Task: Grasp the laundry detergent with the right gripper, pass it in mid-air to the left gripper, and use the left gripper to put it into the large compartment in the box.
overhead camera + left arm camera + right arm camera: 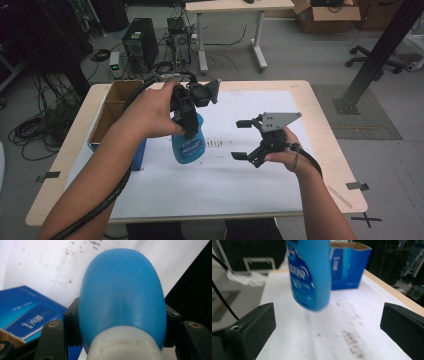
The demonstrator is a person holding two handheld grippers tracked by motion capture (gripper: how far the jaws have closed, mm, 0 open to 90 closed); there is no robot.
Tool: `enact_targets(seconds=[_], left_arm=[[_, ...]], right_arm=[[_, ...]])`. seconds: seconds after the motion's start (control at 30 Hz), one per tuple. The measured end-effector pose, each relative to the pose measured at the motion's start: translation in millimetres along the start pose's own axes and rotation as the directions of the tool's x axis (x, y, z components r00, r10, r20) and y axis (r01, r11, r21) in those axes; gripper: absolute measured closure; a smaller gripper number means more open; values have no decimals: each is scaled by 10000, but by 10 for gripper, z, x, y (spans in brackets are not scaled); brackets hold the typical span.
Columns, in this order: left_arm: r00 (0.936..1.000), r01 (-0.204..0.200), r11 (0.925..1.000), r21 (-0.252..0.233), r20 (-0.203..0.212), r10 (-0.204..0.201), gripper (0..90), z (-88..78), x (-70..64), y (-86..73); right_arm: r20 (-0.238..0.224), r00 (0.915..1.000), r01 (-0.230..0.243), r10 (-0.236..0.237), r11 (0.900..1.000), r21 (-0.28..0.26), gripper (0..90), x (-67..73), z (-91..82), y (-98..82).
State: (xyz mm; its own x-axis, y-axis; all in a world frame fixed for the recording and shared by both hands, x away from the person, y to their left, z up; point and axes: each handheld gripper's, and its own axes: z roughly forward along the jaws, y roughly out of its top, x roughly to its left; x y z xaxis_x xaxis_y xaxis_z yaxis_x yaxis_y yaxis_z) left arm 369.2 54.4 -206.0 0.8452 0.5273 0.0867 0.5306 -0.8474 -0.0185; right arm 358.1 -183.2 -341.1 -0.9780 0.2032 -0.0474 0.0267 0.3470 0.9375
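Observation:
A blue plastic bottle [189,146] with a white neck and a printed label hangs just above the white sheet [225,182], slightly tilted. My left gripper [187,127] is shut on it near the top; in the left gripper view the jaws press both sides of the bottle [122,295] below its white neck. To the bottle's right, my right gripper [241,140] stands open with nothing between its fingers and points left. In the right gripper view the bottle [312,272] floats ahead of the right gripper [327,327], beyond its wide-apart jaws.
An open cardboard box [107,107] with blue printed sides stands at the table's left, behind the bottle in the right gripper view [348,267]. The sheet has dark smudges near its middle. Computers, cables and another desk are on the floor beyond the far edge.

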Motion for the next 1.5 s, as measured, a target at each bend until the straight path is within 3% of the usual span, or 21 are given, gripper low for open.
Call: enact_targets(seconds=[0.13,0.27,0.47,0.53,0.6,0.67,0.73,0.87,0.9,0.93,1.0,1.03,1.1,1.23,1.27,1.33,1.37,1.4,1.43,1.47,1.5], left_arm=[[9996,288,9996,56,-58,-288,377,-17,31,-5],[9979,644,9979,55,-48,-644,377,-42,70,-22],[9915,1301,9914,-172,-40,-1302,377,-129,139,-83],[9862,1652,9859,-254,-39,-1654,378,-179,173,-117],[9829,1838,9824,-325,-25,-1840,377,-202,190,-135],[9707,2403,9696,-469,85,-2402,377,-288,262,-198],[9685,2489,9664,-638,57,-2490,377,-343,288,-235],[9613,2750,9594,-619,-4,-2756,377,-437,325,-300],[9527,3032,9512,-582,-39,-3039,377,-529,363,-359],[9527,3032,9512,-582,-39,-3039,377,-529,363,-359],[9482,3164,9462,-671,-67,-3176,378,-586,382,-399],[9384,3446,9368,-600,-39,-3454,378,-660,448,-461],[9350,3540,9339,-508,-65,-3547,378,-689,485,-488],[8974,4404,8967,-437,-96,-4412,378,-818,663,-598],[8974,4404,8967,-437,-96,-4412,378,-818,663,-598],[8803,4733,8798,-432,-145,-4743,378,-897,749,-656],[8803,4733,8798,-432,-145,-4743,378,-897,749,-656],[8623,5058,8612,-505,-13,-5065,378,-943,807,-703],[8623,5058,8612,-505,-13,-5065,378,-943,807,-703],[8473,5308,8455,-581,129,-5310,378,-988,864,-754],[8406,5414,8387,-582,180,-5414,378,-1009,892,-781]], right_arm=[[143,9995,267,-280,9958,870,3,-71,-89,76],[234,9986,428,-482,9803,1928,6,-165,-153,184],[80,9949,910,-1004,9303,3555,16,-319,-198,368],[143,9937,967,-1111,9154,3908,17,-368,-222,413],[154,9936,960,-1115,9108,4015,18,-389,-234,428],[216,9930,947,-1157,8942,4376,18,-438,-275,468],[213,9928,955,-1183,8840,4576,18,-467,-305,479],[151,9943,861,-1059,8759,4748,20,-510,-347,475],[141,9944,834,-1047,8597,5040,21,-533,-366,455],[141,9944,834,-1047,8597,5040,21,-533,-366,455],[147,9944,802,-1046,8383,5392,23,-564,-395,428],[170,9940,810,-1080,8320,5488,23,-572,-405,422],[178,9941,792,-1074,8258,5584,25,-580,-417,419],[113,9931,884,-1164,8108,5786,26,-607,-465,459],[113,9931,884,-1164,8108,5786,26,-607,-465,459],[10,9927,968,-1207,8010,5907,26,-608,-475,496],[10,9927,968,-1207,8010,5907,26,-608,-475,496],[-36,9919,1035,-1267,7934,5998,26,-612,-473,509],[-52,9921,1026,-1250,7897,6049,25,-615,-474,516],[-82,9921,1043,-1252,7872,6078,26,-619,-473,519],[-110,9917,1079,-1281,7835,6120,26,-625,-473,526]])
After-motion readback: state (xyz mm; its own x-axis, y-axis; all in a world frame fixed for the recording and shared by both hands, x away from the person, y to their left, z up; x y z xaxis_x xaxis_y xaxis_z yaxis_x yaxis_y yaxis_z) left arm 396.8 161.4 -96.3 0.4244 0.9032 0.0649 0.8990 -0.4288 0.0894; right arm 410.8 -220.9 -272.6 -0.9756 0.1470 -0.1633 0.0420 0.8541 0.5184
